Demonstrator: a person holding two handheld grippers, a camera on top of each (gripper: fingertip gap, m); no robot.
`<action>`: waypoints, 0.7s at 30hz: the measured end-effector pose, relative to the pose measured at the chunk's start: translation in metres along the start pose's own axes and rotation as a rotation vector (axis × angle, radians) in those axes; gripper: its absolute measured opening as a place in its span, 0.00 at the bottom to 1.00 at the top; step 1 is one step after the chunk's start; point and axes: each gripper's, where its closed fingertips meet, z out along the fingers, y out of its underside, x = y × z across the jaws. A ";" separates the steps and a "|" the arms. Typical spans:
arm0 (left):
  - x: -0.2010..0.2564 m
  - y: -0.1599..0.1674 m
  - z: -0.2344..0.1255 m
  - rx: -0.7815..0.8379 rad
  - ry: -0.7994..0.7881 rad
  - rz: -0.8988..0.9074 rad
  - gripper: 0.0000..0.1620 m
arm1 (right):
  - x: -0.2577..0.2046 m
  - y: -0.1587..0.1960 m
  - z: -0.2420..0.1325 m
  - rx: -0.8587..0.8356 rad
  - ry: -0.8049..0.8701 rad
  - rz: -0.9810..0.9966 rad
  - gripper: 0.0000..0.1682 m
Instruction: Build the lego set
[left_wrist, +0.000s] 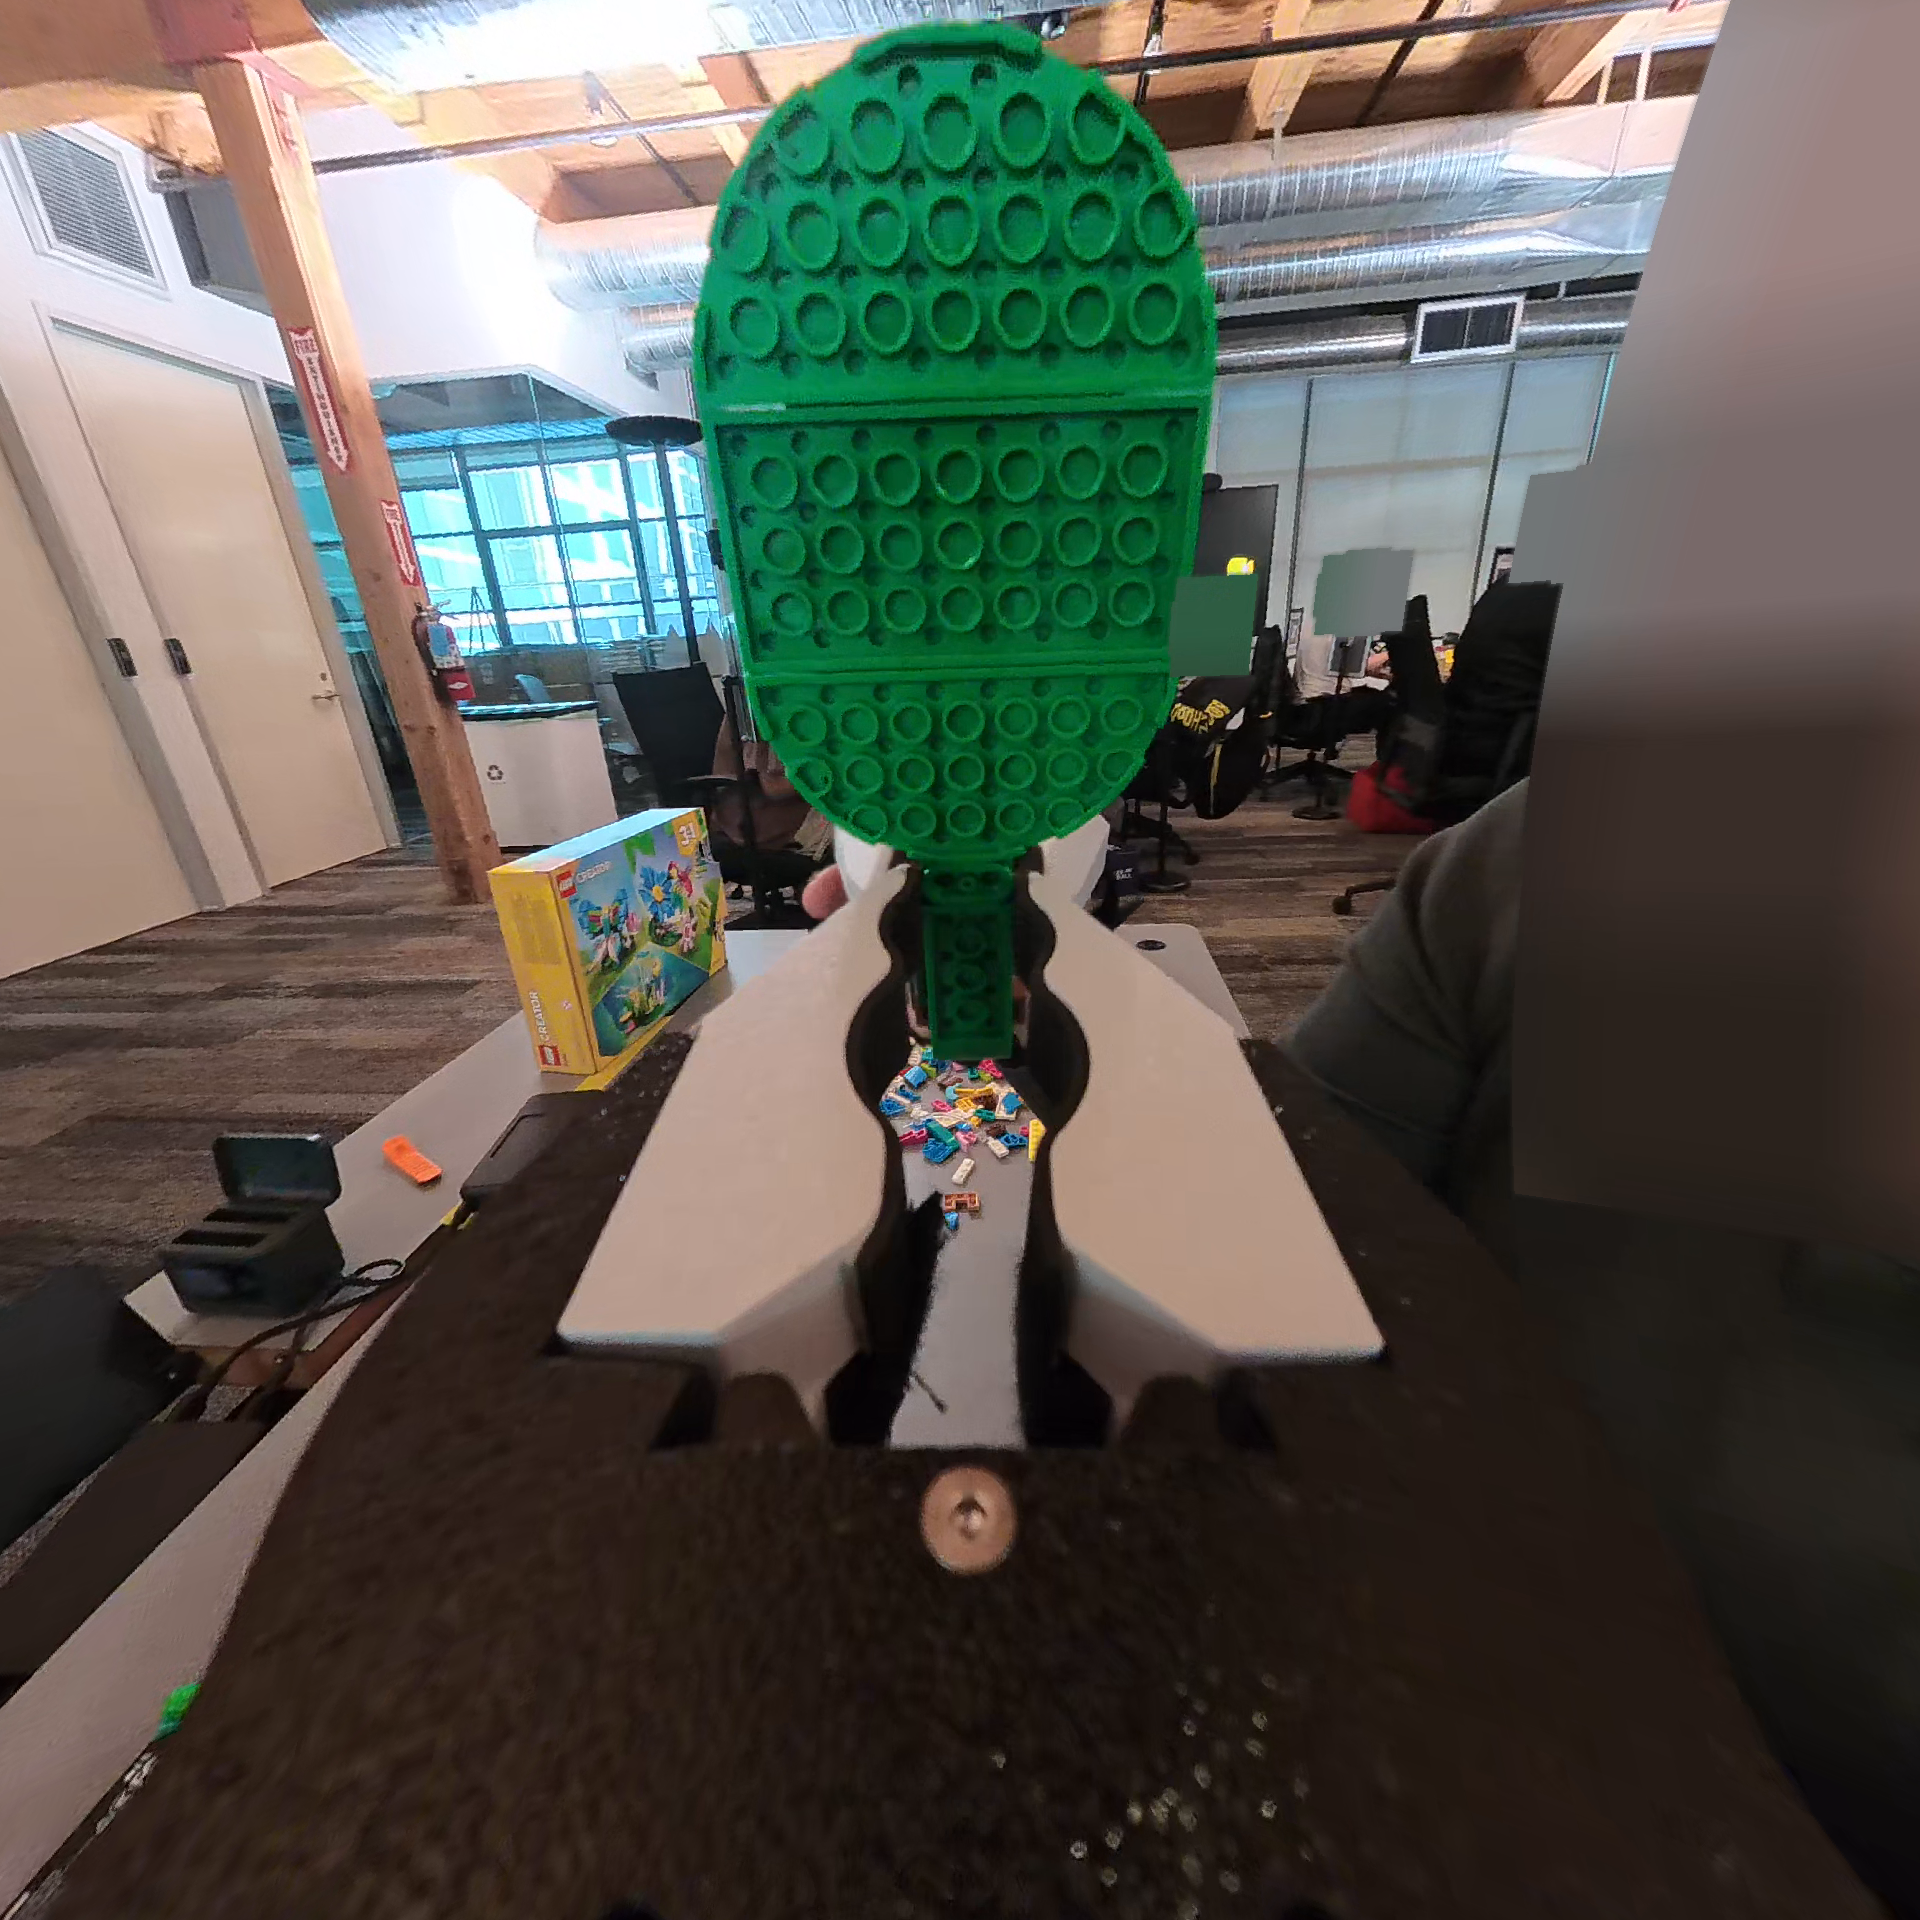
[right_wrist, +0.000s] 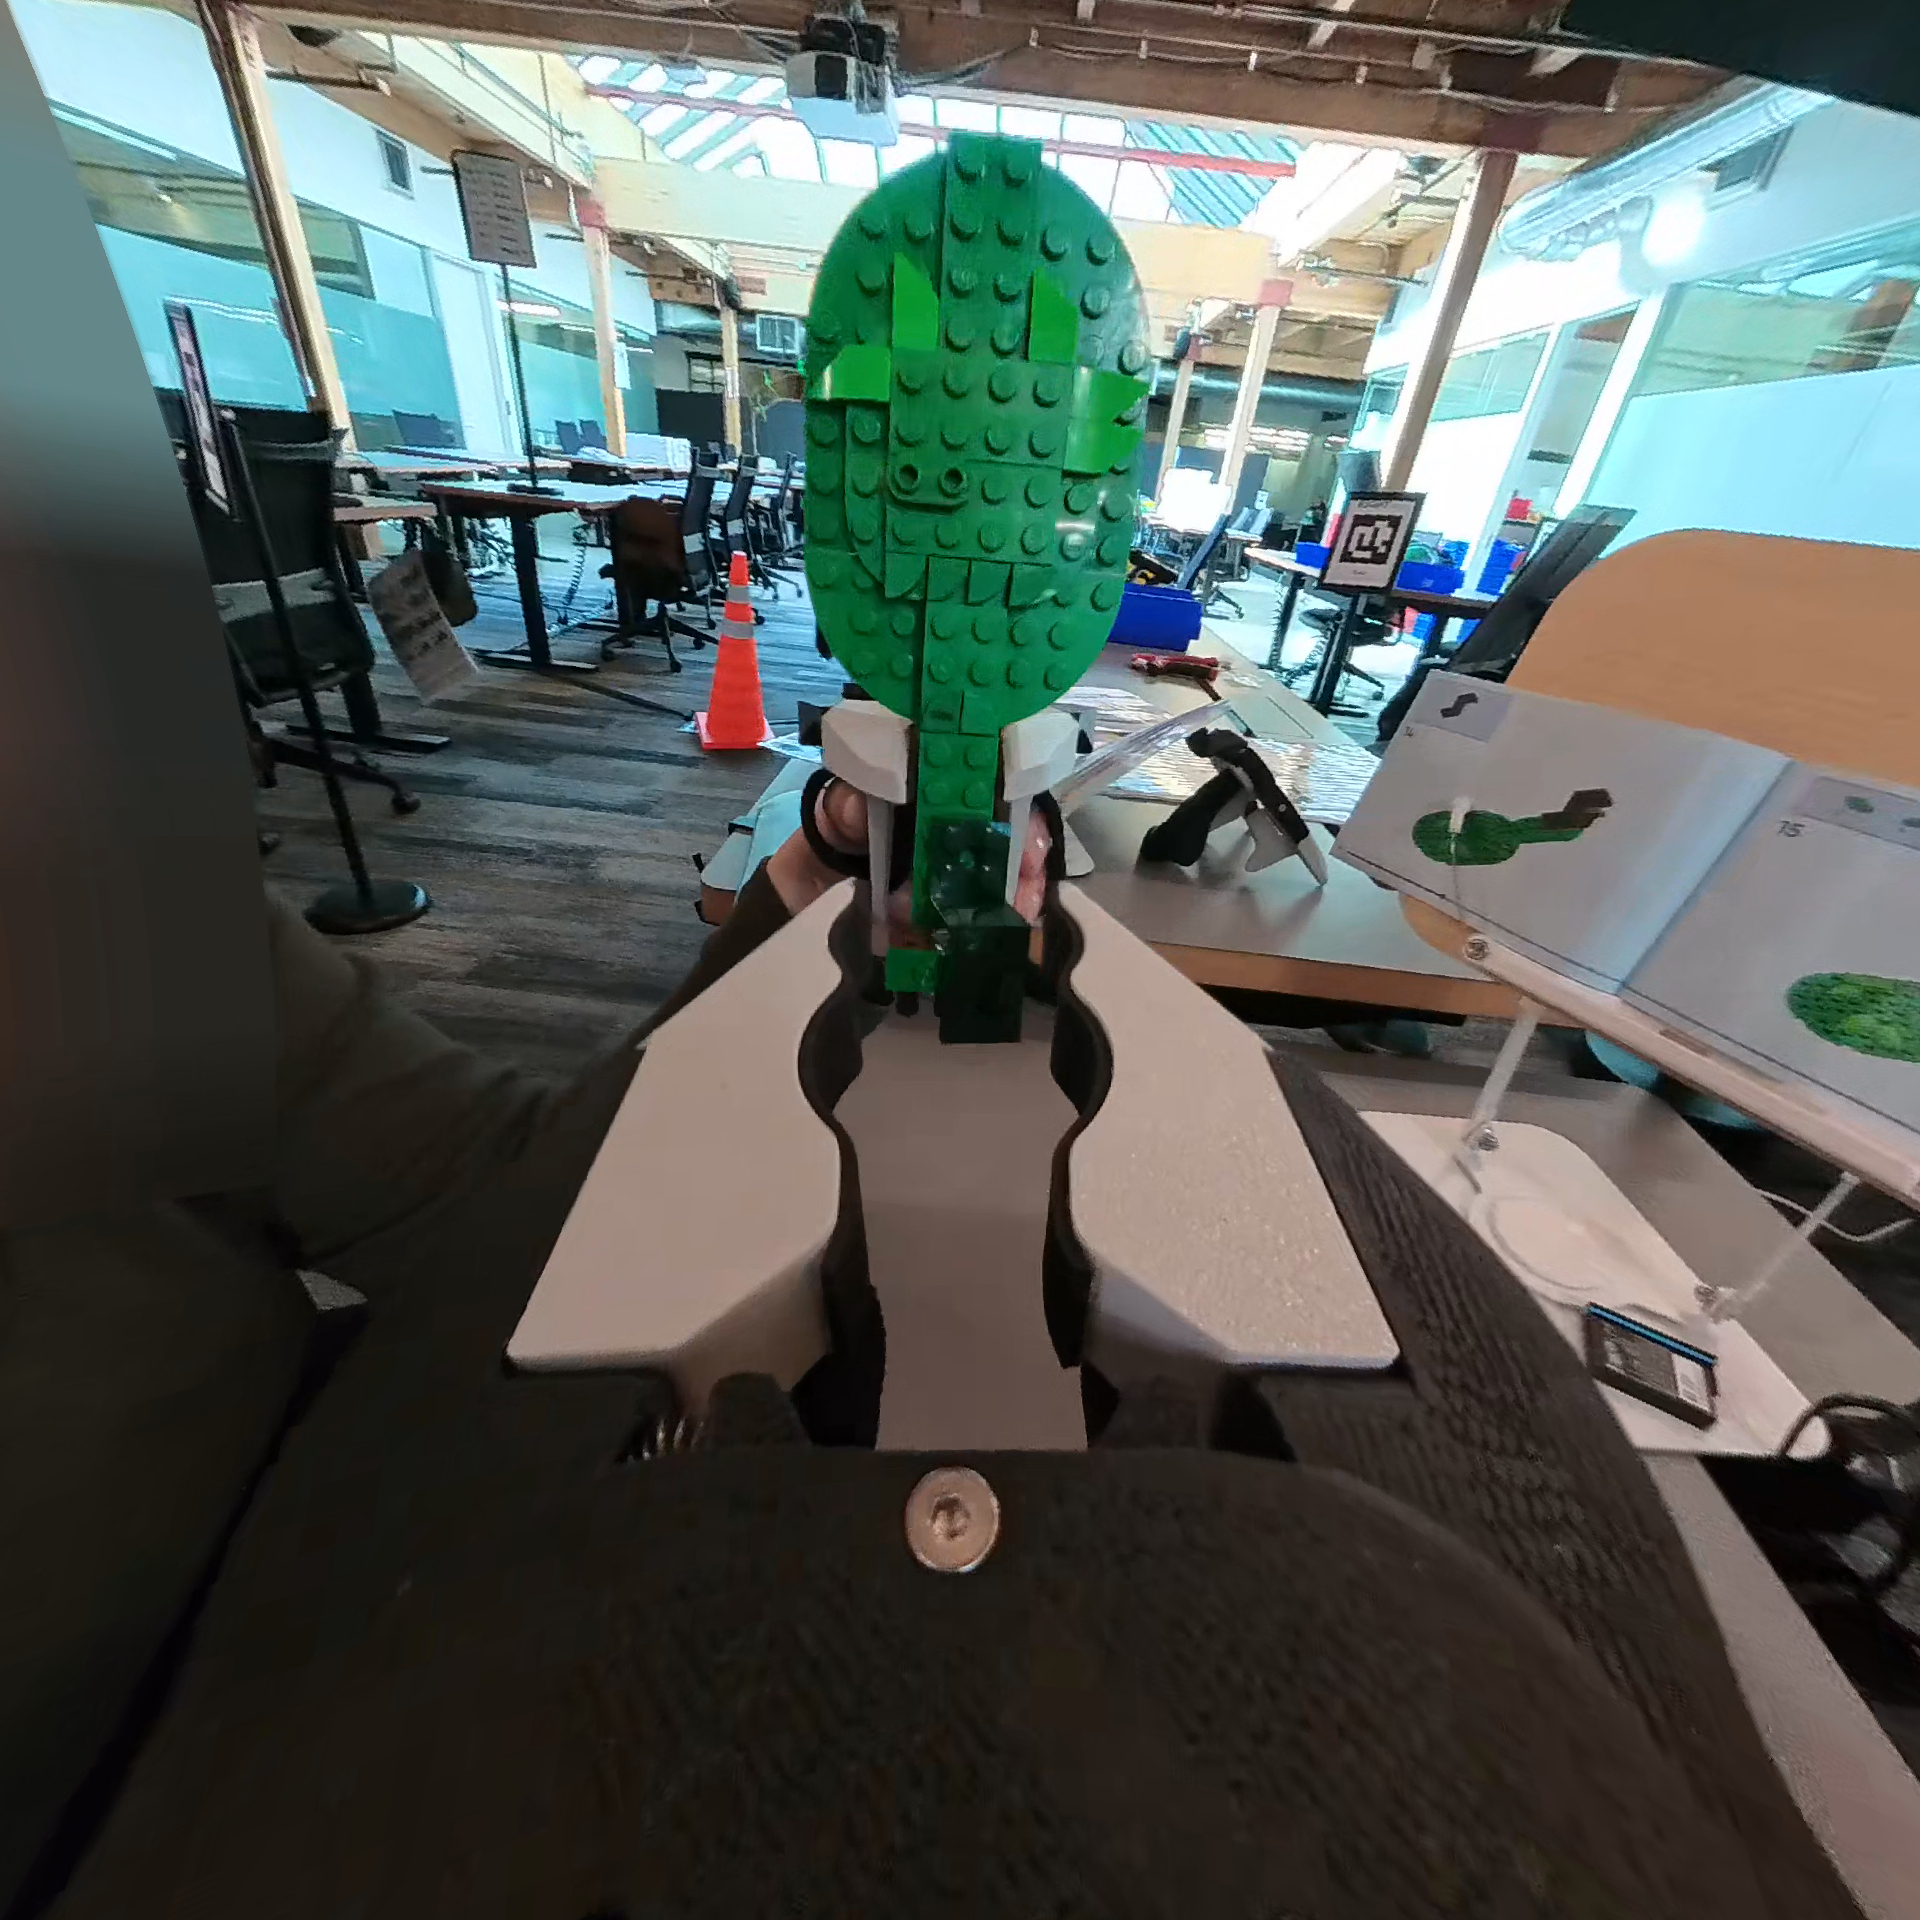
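A green oval Lego plate stands upright between my two grippers. The left wrist view shows its underside (left_wrist: 956, 468), the right wrist view its studded face (right_wrist: 977, 436) with light green leaf tiles. My left gripper (left_wrist: 966, 904) is shut on the plate's narrow green stem (left_wrist: 968, 977); its white fingers (right_wrist: 868, 753) show behind the stem in the right wrist view. My right gripper (right_wrist: 951, 925) faces it, jaws close on either side of a dark green brick (right_wrist: 977, 956) at the stem's lower end. Whether its pads touch the brick is unclear.
A pile of loose coloured bricks (left_wrist: 961, 1117) lies on the grey table (left_wrist: 499, 1070) below the left gripper, near the yellow set box (left_wrist: 613, 935), an orange tool (left_wrist: 412, 1158) and a black case (left_wrist: 260, 1216). The open instruction booklet (right_wrist: 1662, 862) stands on a clear holder at right. The tips of both grippers are at nearly the same place.
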 end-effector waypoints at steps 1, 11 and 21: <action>0.000 0.000 0.001 -0.002 0.000 0.000 0.09 | 0.000 0.000 0.000 0.003 -0.004 0.004 0.18; 0.000 0.000 0.002 0.000 -0.002 -0.001 0.09 | 0.005 0.003 -0.001 -0.012 0.022 0.011 0.12; -0.001 0.000 0.003 0.000 -0.007 0.003 0.09 | 0.004 0.004 -0.001 -0.024 0.024 0.015 0.09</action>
